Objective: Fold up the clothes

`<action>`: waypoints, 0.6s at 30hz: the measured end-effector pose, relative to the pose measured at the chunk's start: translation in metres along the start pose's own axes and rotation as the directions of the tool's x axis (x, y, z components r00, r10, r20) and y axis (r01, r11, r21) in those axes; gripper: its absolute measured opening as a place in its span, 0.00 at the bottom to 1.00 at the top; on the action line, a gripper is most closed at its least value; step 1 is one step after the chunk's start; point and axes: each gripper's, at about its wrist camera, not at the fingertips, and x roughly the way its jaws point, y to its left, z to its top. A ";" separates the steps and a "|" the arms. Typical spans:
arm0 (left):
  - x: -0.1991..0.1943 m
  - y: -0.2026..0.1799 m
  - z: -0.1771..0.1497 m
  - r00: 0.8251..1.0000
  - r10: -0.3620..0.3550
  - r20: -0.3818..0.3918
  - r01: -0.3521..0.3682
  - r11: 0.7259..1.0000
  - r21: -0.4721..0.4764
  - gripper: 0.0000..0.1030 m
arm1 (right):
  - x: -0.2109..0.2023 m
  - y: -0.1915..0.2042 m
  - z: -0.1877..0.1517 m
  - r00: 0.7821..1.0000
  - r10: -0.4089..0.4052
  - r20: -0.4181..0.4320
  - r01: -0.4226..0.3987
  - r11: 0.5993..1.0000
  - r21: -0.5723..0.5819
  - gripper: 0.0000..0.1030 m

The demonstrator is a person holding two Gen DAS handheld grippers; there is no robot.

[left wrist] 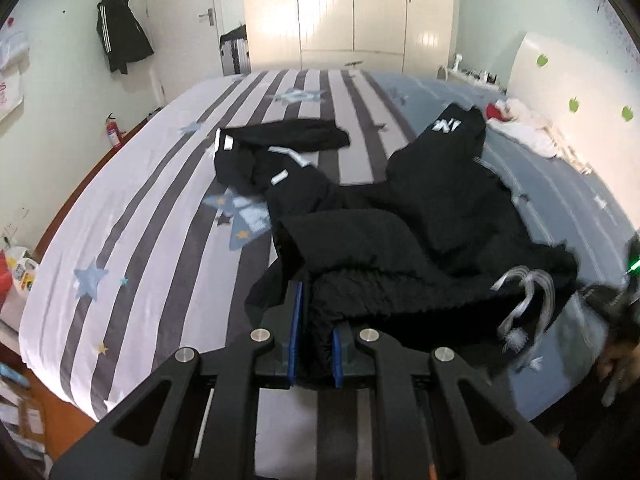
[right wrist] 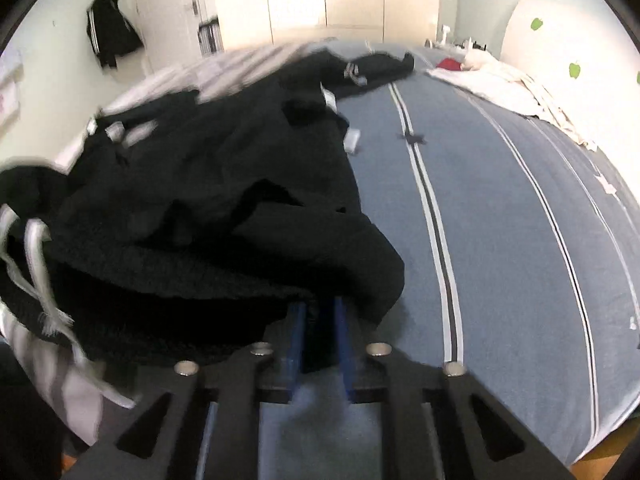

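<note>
garment: black trousers, crumpled across the middle of the bed; near edge bunched at six o'clock in both wrist views, legs trailing off toward eleven and one o'clock.
waist end: white drawstring hangs loose at four o'clock in the left view, so the near edge looks like the waistband.
left tool: left tool clenched on a pinch of black cloth; fabric sits between the blue pads.
right tool: right tool clenched on the other part of the same edge; dark cloth fills the narrow gap between its pads.
step in hand: judged as spreading the waistband flat before the first fold.
doing it well: draw the two tools apart until the edge is taut, lay it low on the bed, let the legs drag straight toward twelve o'clock.
watch: thick bunching near the right tool may hide a second layer caught in the pinch; drawstring could tuck under.
surroundings: white laundry pile at one o'clock by the headboard, well apart; wardrobe at twelve; dark jacket hanging on the wall at ten.
</note>
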 end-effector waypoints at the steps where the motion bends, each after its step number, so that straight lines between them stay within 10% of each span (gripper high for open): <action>1: 0.003 0.001 -0.003 1.000 0.012 -0.004 -0.012 1.000 0.007 0.10 | -0.011 -0.001 0.004 0.999 -0.002 0.039 0.002 1.000 0.008 0.04; 11: 0.021 -0.013 -0.031 0.999 0.017 -0.040 -0.015 0.999 0.043 0.10 | -0.080 -0.017 0.017 0.990 0.013 0.143 -0.020 0.999 0.047 0.03; 18: 0.045 -0.016 0.029 1.000 0.018 0.021 -0.018 1.000 0.005 0.07 | -0.054 -0.021 0.075 0.985 0.011 0.171 -0.022 0.998 0.062 0.03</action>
